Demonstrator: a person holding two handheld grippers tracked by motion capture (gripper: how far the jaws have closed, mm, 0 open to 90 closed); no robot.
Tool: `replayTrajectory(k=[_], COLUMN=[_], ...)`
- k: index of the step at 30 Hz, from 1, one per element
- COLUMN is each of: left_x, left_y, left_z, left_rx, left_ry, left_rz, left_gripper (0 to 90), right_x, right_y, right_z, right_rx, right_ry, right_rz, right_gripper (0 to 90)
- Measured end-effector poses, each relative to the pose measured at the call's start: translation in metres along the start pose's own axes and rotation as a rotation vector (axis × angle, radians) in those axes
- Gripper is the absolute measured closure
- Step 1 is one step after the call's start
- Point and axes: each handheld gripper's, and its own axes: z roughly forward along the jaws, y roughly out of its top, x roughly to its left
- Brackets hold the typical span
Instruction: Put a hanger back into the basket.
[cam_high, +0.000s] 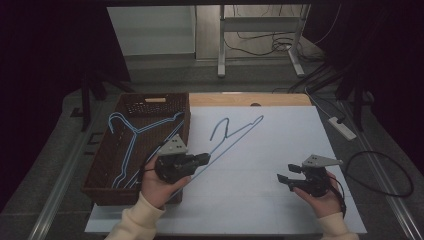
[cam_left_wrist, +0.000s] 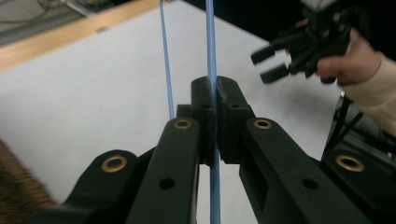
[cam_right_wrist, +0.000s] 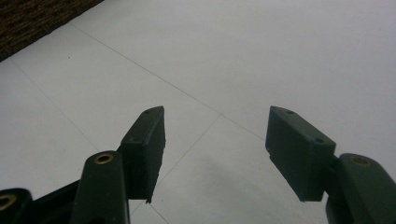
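A blue wire hanger (cam_high: 235, 131) slants over the white table sheet (cam_high: 285, 135), its hook pointing toward the far side. My left gripper (cam_high: 204, 160) sits at the hanger's lower left, beside the basket, shut on the wire. In the left gripper view the pads (cam_left_wrist: 205, 107) pinch the blue wire (cam_left_wrist: 211, 51), which runs straight up between them. My right gripper (cam_high: 283, 179) hovers over the sheet at the near right, jaws open and pointing left. Its fingertips (cam_right_wrist: 148, 140) stand wide apart above bare sheet, with nothing between them.
A brown wicker basket (cam_high: 155, 98) stands at the table's left with more blue hangers (cam_high: 131, 140) in it. A wooden strip (cam_high: 250, 100) shows past the sheet's far edge. On the floor to the right lie a power strip (cam_high: 343, 127) and a black cable (cam_high: 390, 175).
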Motion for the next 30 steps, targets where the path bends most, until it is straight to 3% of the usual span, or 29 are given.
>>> replayTrajectory(k=[1, 6, 8, 12, 14, 22, 30], left_x=[0.000, 0.018, 0.021, 0.040, 0.046, 0.088, 0.116], left_y=[0.000, 0.007, 0.008, 0.010, 0.010, -0.001, -0.019], left_z=[0.000, -0.040, -0.047, -0.078, -0.084, -0.110, -0.115], left_rx=[0.000, -0.064, -0.076, -0.114, -0.116, -0.089, -0.002], left_ry=[0.000, 0.042, 0.051, 0.099, 0.115, 0.208, 0.238], left_rz=[0.000, -0.016, -0.019, -0.046, -0.056, -0.109, -0.160], left_gripper=[86.8, 86.9, 86.9, 86.9, 86.8, 86.9, 86.8], right_x=[0.000, 0.001, 0.001, 0.001, 0.001, 0.003, 0.002], right_y=[0.000, 0.000, 0.000, -0.001, -0.001, -0.001, -0.002], right_z=[0.000, 0.001, 0.002, 0.003, 0.003, 0.006, 0.008], right_rx=[0.000, -0.005, -0.003, 0.001, 0.001, 0.022, 0.032], right_ry=[0.000, 0.003, 0.001, -0.001, -0.002, -0.002, -0.007], right_rz=[0.000, -0.006, -0.007, -0.007, -0.008, -0.022, -0.028], right_gripper=[38.4, 36.6, 36.4, 36.1, 36.1, 35.9, 35.7])
